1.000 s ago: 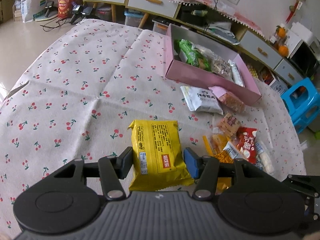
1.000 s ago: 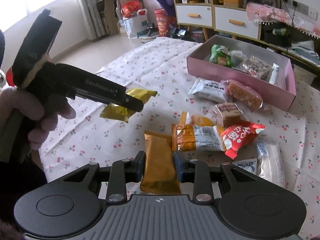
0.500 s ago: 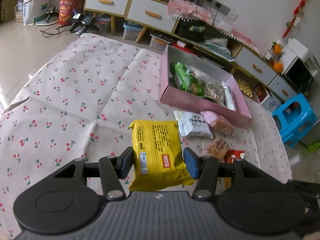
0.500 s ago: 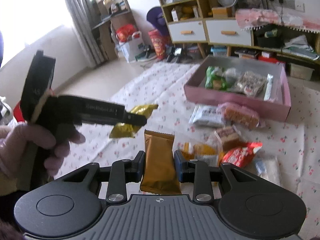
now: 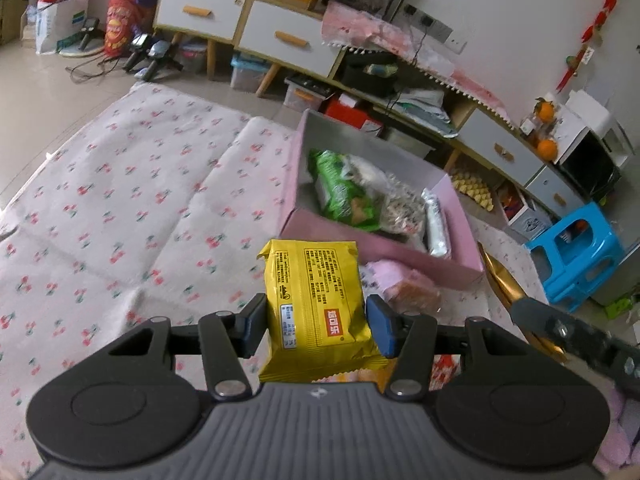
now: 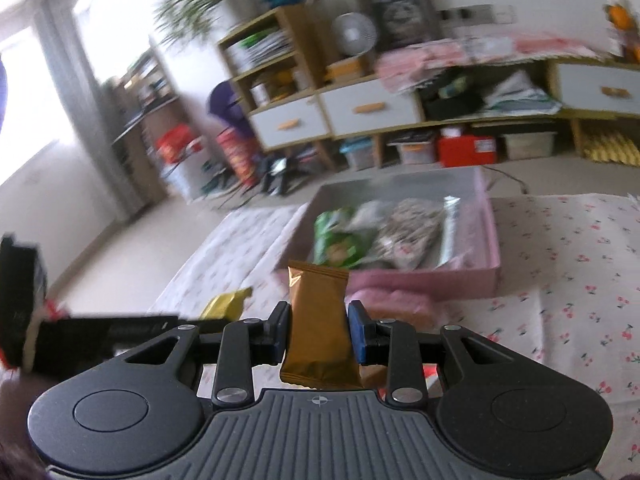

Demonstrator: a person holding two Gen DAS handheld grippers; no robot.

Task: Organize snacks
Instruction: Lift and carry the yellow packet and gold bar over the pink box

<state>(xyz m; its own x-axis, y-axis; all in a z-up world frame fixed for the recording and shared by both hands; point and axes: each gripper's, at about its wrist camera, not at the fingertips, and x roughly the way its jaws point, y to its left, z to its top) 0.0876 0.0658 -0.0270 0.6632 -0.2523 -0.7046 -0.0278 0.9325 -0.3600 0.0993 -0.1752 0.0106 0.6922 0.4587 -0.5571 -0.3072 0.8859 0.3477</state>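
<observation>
My left gripper (image 5: 316, 324) is shut on a yellow snack packet (image 5: 316, 304), held in the air short of the pink box (image 5: 400, 248). A brown-gold snack packet (image 6: 318, 328) stands upright in my right gripper (image 6: 318, 336), whose pads press its sides. The pink box (image 6: 440, 276) lies ahead of both and holds a green bag (image 5: 344, 192), a speckled bag (image 6: 412, 236) and a silver bar (image 5: 438, 224). In the left wrist view the right gripper's finger and the gold packet (image 5: 504, 280) come in at the right. The left gripper shows at the lower left of the right wrist view with the yellow packet (image 6: 226, 302).
A cherry-print cloth (image 5: 120, 208) covers the table. A pink-wrapped snack (image 5: 404, 288) lies just before the box's near wall, more snacks under the grippers. Beyond the table stand white-drawer cabinets (image 5: 248, 28) and a blue plastic stool (image 5: 576, 256).
Both grippers have risen and moved toward the pink box with their packets. The right one has rolled and tilted up, so more of the room shows. The loose snacks have dropped out of sight below.
</observation>
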